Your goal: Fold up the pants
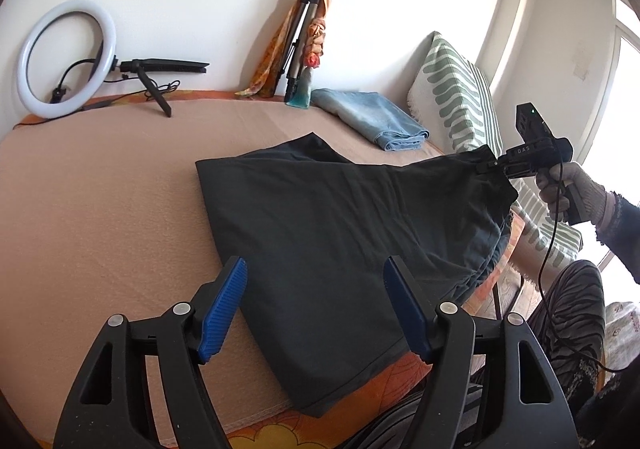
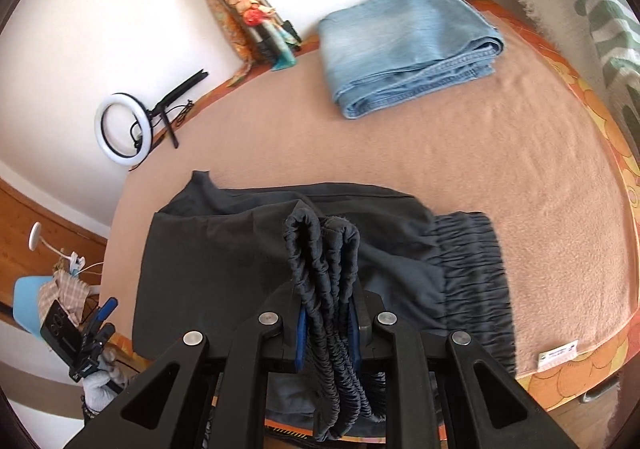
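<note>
Dark grey pants [image 1: 320, 217] lie folded on the tan blanket [image 1: 100, 189] of a bed. My left gripper [image 1: 316, 305] hovers over their near edge, open, and its blue pads [image 1: 224, 309] touch nothing. At the right, my right gripper [image 1: 492, 165] holds the waistband end lifted off the bed. In the right wrist view the right gripper [image 2: 328, 329] is shut on the bunched elastic waistband [image 2: 324, 269], which hangs in folds between the pads. The rest of the pants [image 2: 224, 269] spreads out below it. The left gripper [image 2: 100, 317] shows small at the lower left in a gloved hand.
Folded blue jeans [image 1: 372, 117] lie at the back of the bed, near a striped pillow [image 1: 456, 97]. A ring light [image 1: 64, 57] and a tripod with a scarf [image 1: 304, 45] stand against the wall. The bed's orange-patterned edge [image 2: 580, 369] runs close on the right.
</note>
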`<state>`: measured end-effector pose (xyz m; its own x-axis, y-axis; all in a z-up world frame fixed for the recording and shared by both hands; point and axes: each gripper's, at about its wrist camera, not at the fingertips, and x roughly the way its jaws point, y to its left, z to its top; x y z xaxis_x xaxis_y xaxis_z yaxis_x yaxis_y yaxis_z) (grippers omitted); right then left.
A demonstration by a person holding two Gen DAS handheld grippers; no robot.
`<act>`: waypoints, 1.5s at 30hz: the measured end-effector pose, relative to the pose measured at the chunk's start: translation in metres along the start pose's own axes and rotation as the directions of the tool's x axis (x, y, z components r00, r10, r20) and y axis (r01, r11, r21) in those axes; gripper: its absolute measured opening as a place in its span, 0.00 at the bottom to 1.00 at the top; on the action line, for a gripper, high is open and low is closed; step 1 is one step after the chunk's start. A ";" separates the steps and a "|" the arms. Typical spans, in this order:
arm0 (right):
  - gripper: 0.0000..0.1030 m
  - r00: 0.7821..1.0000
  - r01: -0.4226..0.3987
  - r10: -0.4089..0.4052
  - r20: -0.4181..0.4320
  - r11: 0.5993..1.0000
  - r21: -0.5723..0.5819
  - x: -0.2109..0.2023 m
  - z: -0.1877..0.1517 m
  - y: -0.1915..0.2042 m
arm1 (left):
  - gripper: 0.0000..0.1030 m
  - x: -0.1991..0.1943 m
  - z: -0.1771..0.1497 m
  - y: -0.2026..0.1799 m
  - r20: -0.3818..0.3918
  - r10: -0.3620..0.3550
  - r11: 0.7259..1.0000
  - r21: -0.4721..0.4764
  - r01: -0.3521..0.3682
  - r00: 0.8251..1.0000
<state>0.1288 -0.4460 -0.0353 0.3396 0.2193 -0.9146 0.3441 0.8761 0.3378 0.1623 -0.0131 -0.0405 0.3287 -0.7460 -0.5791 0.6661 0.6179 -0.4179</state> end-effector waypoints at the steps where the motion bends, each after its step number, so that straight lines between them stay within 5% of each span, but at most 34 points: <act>1: 0.14 1.000 0.007 -0.007 0.000 1.000 0.002 0.000 0.001 -0.004 | 0.68 0.000 0.000 0.000 -0.002 0.002 1.000 0.000 -0.002 1.000; 21: 0.15 0.990 0.138 -0.139 -0.024 0.990 -0.018 0.042 -0.002 -0.039 | 0.68 0.030 -0.016 -0.017 -0.129 0.077 0.992 0.109 -0.063 0.989; 25: 0.24 0.980 0.197 -0.198 -0.003 0.977 -0.081 0.036 -0.003 -0.023 | 0.69 0.034 -0.026 -0.020 -0.158 0.105 0.987 0.140 -0.083 0.982; 30: 0.53 0.959 0.279 -0.272 0.076 0.953 -0.115 0.016 -0.006 0.000 | 0.68 0.026 -0.030 -0.014 -0.141 0.084 0.994 0.080 -0.073 0.986; 37: 0.59 0.978 0.176 -0.145 0.153 0.962 -0.210 -0.009 -0.015 0.059 | 0.69 0.016 -0.027 0.004 -0.103 -0.002 0.994 -0.111 -0.009 0.995; 45: 0.60 0.997 -0.053 0.069 0.032 0.935 -0.352 0.015 -0.030 0.146 | 0.69 0.018 -0.034 0.024 -0.082 -0.056 0.951 -0.306 0.028 0.995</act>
<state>0.1577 -0.3022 -0.0068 0.3904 0.2649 -0.8817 -0.0043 0.9582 0.2860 0.1618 -0.0031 -0.0849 0.2347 -0.7563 -0.6107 0.4378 0.6431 -0.6283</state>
